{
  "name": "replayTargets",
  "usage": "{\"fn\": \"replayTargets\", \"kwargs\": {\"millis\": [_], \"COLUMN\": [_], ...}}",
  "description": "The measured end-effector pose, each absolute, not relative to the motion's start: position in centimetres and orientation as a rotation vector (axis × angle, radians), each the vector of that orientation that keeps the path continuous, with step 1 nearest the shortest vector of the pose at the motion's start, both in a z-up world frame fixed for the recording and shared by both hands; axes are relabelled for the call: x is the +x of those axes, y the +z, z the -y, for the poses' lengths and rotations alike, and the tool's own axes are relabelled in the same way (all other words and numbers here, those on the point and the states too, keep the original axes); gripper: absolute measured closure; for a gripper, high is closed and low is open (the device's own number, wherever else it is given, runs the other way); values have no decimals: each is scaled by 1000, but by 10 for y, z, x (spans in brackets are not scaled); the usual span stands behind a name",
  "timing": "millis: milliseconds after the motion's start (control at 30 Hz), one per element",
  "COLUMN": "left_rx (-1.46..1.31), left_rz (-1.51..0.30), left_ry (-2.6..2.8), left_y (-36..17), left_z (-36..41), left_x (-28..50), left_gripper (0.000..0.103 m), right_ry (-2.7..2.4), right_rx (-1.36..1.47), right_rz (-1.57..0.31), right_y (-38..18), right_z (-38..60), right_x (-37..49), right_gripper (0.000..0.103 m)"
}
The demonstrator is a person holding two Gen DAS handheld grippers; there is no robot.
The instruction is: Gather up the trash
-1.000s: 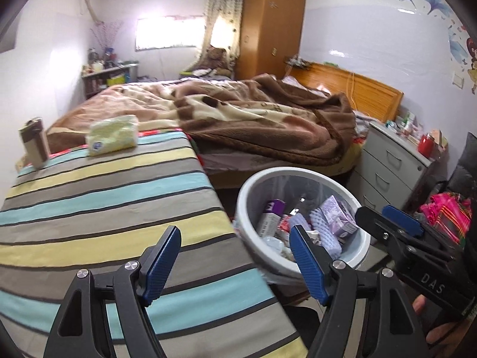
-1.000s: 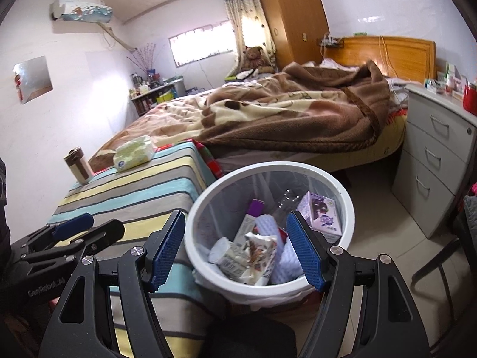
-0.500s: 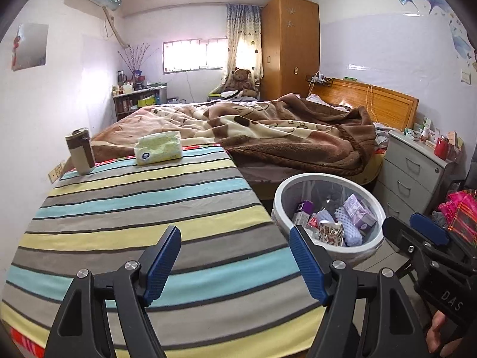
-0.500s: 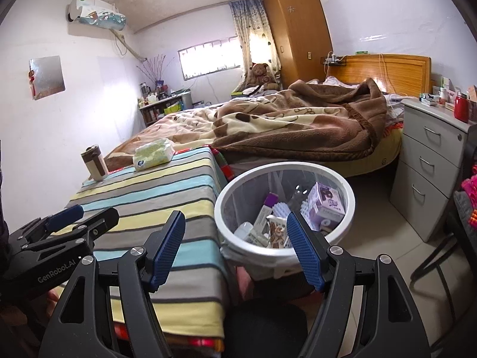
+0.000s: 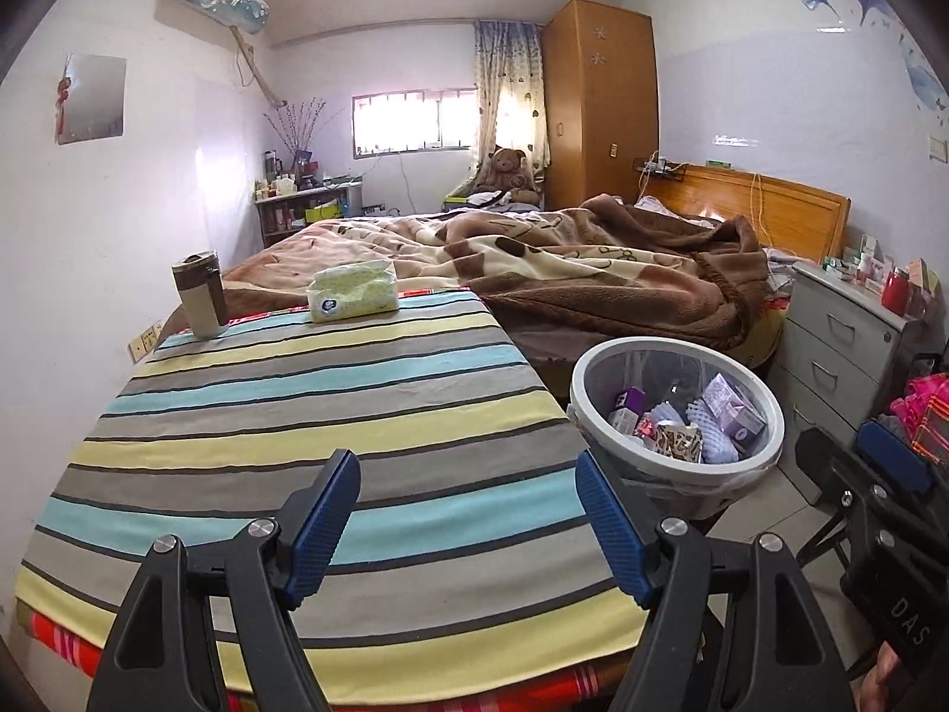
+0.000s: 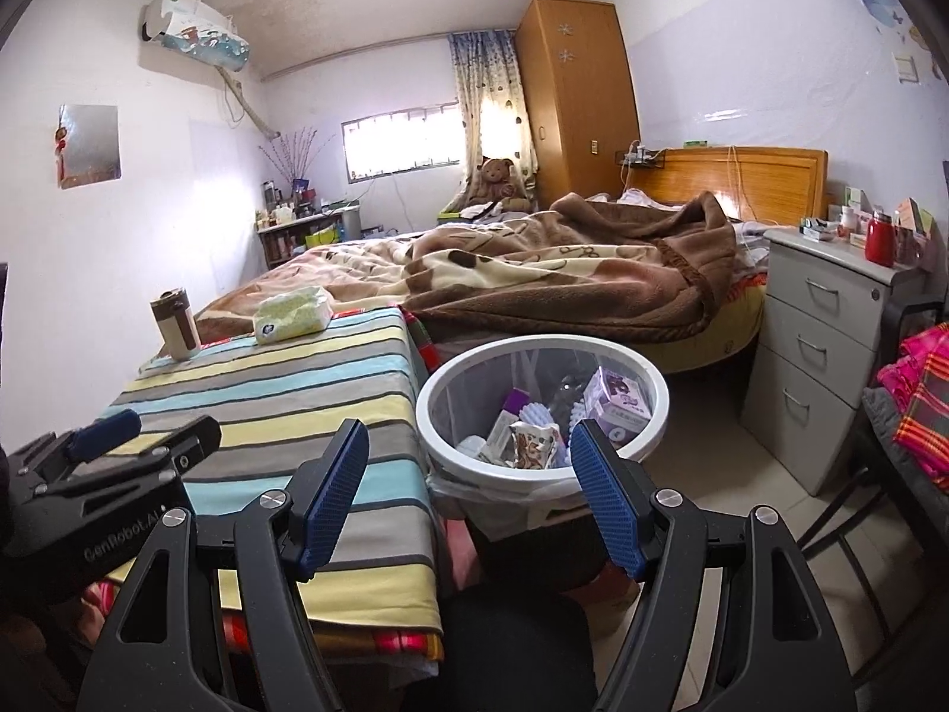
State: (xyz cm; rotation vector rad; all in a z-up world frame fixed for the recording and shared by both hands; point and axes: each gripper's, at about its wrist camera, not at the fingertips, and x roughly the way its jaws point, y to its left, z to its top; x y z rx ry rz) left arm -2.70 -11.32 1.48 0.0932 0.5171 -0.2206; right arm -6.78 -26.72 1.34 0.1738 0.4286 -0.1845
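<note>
Two grippers, left gripper (image 5: 465, 525) and right gripper (image 6: 468, 498), we hold apart and empty; trash fills the bin (image 6: 643, 433) beside the striped table (image 5: 308, 415), so mistaking the tissue pack (image 5: 353, 289) for rubbish risks discarding it.

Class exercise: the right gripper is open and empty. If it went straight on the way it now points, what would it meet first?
Probably the waste bin: the right gripper, jaws open and empty, frames the bin's near rim. Depth is hard to judge through the fisheye, so it could pass over the rim into the trash inside.
</note>
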Motion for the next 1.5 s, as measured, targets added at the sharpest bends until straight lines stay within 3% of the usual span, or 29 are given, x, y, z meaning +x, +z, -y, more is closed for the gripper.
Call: {"fn": "replayTargets", "kwargs": {"millis": [1500], "left_rx": [89], "left_rz": [-522], "left_ry": [-229], "left_y": [11], "left_z": [116], "left_x": [-30], "left_gripper": [28], "right_ry": [-167], "right_rx": [174], "right_rz": [-452], "right_y": [12], "right_z": [260], "right_x": [-70], "right_gripper": [31]}}
